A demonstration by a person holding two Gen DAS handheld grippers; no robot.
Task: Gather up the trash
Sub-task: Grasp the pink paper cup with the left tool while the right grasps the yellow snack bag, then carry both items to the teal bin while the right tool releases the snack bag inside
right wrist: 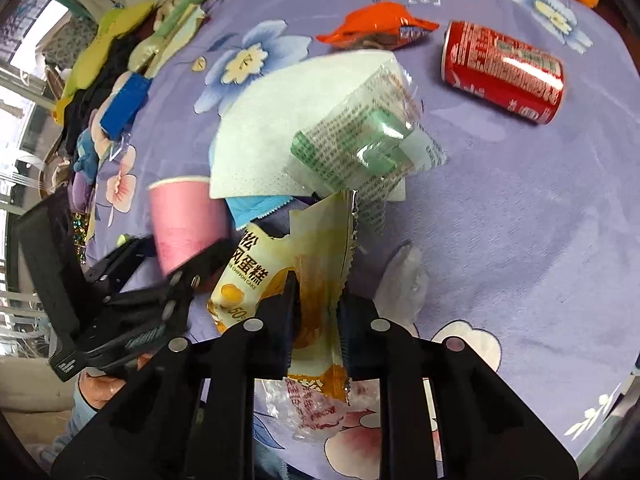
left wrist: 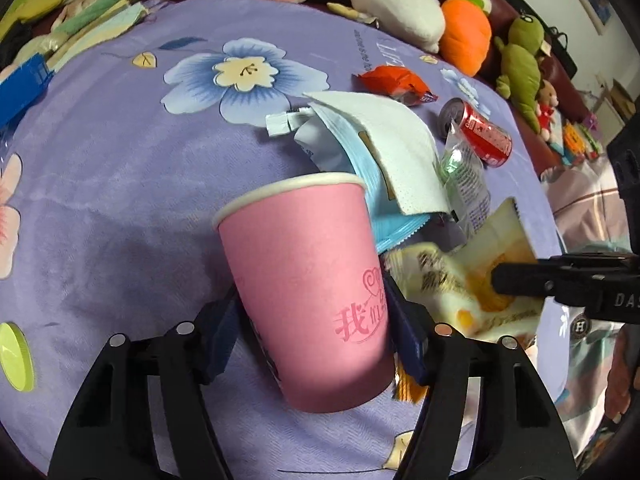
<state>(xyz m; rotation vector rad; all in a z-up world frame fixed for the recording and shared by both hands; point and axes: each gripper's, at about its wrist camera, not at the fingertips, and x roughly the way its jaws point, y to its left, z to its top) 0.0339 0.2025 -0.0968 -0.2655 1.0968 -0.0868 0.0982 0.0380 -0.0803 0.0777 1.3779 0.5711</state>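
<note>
On a purple floral blanket (left wrist: 120,184), the left gripper (left wrist: 312,328) clamps a pink paper cup (left wrist: 304,280) printed with a heart and partly hidden characters. Only the right wrist view shows the right gripper (right wrist: 316,312) pinching a yellow cake wrapper (right wrist: 316,248), half-readable "CHIFFON CAKE"; beyond lies a red can (right wrist: 504,72), lettering blurred

One pink paper cup (left wrist: 304,280) stands on the purple flowered bedspread (left wrist: 120,184). One red drink can (right wrist: 502,70) lies on its side. There is one orange crumpled snack wrapper (right wrist: 376,24), one yellow cake wrapper (right wrist: 316,264), one clear green-printed wrapper (right wrist: 360,140), one white paper napkin (right wrist: 260,132), one light-blue packet (left wrist: 368,184) and one yellow-green round lid (left wrist: 14,356).
</note>
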